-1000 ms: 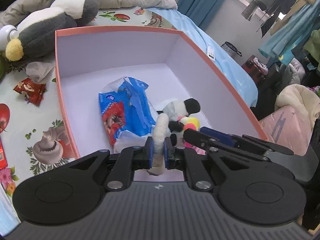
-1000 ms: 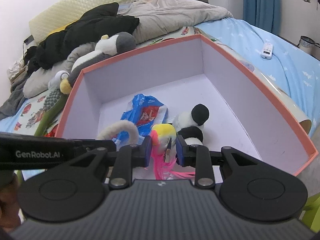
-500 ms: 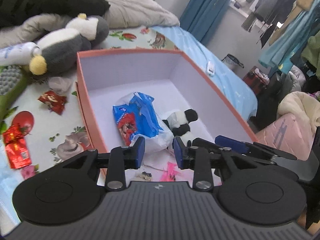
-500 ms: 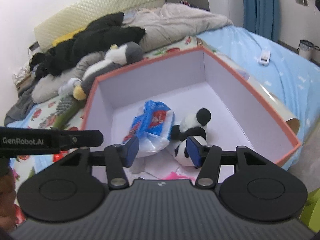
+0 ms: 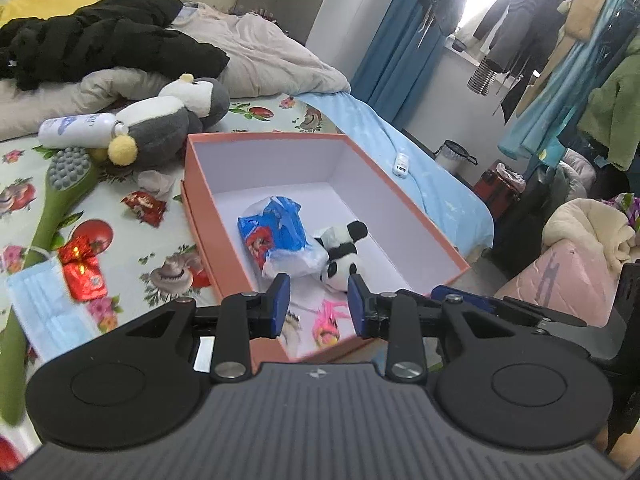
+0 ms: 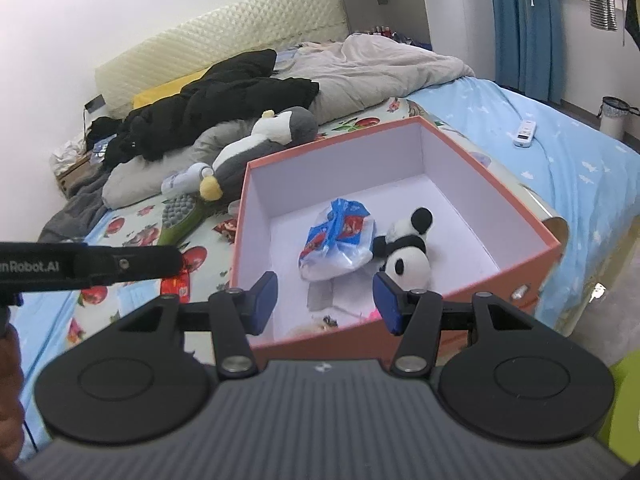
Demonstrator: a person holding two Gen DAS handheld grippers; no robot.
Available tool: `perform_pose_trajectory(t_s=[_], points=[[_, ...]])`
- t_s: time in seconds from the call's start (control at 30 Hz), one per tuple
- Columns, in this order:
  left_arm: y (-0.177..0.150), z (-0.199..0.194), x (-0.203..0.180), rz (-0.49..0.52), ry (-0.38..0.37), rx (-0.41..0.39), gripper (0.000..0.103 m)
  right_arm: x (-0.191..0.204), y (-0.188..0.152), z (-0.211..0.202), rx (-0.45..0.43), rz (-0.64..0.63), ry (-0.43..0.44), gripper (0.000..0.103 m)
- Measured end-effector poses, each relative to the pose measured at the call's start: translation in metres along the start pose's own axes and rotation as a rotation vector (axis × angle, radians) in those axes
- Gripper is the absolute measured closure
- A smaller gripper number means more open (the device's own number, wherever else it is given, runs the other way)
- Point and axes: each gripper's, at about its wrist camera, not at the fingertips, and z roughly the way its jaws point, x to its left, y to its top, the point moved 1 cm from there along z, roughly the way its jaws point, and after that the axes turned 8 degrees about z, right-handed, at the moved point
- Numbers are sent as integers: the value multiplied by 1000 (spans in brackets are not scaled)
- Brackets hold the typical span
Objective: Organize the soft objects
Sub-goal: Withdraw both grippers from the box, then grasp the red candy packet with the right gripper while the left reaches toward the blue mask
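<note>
- My left tongs: blue-padded jaws apart, nothing between the pads; they hang over the near end of the box.
- My right tongs: jaws wider than the left pair, also empty, above the same near rim.
- Salmon-pink cardboard box with a pale lilac lining: open-topped, directly ahead of both tongs on the bed.
- Small black-and-white panda plush: lying on the box floor, just beyond my right tongs, touching the bag beside it.
- Crumpled blue-and-white plastic bag with a red print: on the box floor, ahead of my left tongs, against the panda.
- Small toy with pink strands: at the near end of the box, seen between my left pads but below them, not gripped (what kind of toy I cannot tell).
- Large grey-and-white penguin plush with yellow feet: outside the box, far ahead and to the left.
- Red foil snack wrappers: on the flowered sheet, left of my left tongs.
- Pale blue face mask: left of my left tongs, near the wrappers.
- White remote control: on the blue sheet, far right of the box.
</note>
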Motion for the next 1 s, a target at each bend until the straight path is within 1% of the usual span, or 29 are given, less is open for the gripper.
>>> perform_pose_trajectory(t_s=[0.27, 0.33, 0.43, 0.57, 0.67, 0.73, 0.77, 0.87, 0.9, 1.0], points=[[-28, -45, -11, -3, 30, -40, 67, 9, -23, -37, -23, 15, 15, 47], [-38, -59, -15, -3, 38, -55, 66, 15, -32, -43, -8, 10, 36, 47], [-52, -78, -16, -20, 33, -63, 66, 25, -47, -53, 5, -5, 44, 47], [-73, -98, -19, -22, 61, -72, 66, 40, -61, -66, 14, -31, 65, 47], [-86, -111, -15, -47, 69, -78, 66, 49, -69, -73, 23, -51, 75, 47], [-90, -115, -12, -51, 83, -82, 65, 55, -74, -74, 25, -68, 81, 47], [-93, -117, -9, -60, 92, -82, 62, 59, -77, -72, 29, -81, 84, 47], [-98, -120, 2, -80, 105, -87, 60, 66, -84, -63, 56, -96, 82, 47], [-99, -119, 6, -85, 115, -87, 58, 69, -85, -59, 62, -102, 85, 47], [-102, -115, 24, -121, 154, -83, 57, 79, -86, -47, 73, -123, 92, 47]])
